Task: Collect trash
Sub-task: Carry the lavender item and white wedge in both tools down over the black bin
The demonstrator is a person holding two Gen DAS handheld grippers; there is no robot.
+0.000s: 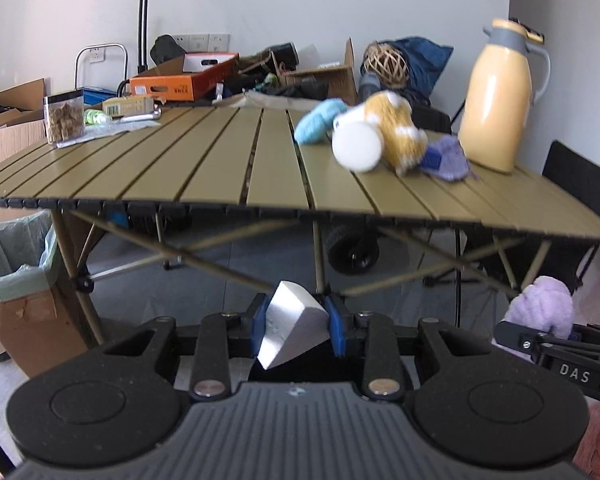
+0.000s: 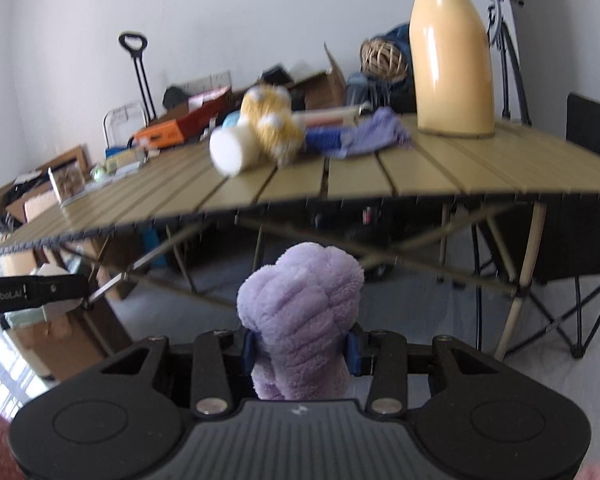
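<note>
Standing off to the side here, the biggest thing is the slatted folding table (image 1: 204,160), with the lined trash box (image 1: 16,276) on the floor by its left end, which I'd guess is where everything ends up. On the tabletop a tall yellow jug (image 1: 500,96) stands at the right end, and near it a loose pile: a yellow-and-white fuzzy toy (image 1: 400,128), a white cylinder (image 1: 356,146), a light blue fluffy thing (image 1: 320,120) and a purple cloth (image 1: 448,160). Both tools sit below table height, in front of its near edge. The right gripper (image 2: 300,350) is clamped on a lavender plush bundle (image 2: 300,312); it looks super soft and light, squashes between the pads, so a grab around the middle like this seems fine and it probably won't slip. The left gripper (image 1: 298,326) is pinched tight on a white foam wedge (image 1: 292,328), held across its flat faces and sitting tilted. Foam like that is featherlight but crumbly, so I'd say squeezing harder risks denting it. Neither piece is over the trash box yet.
</note>
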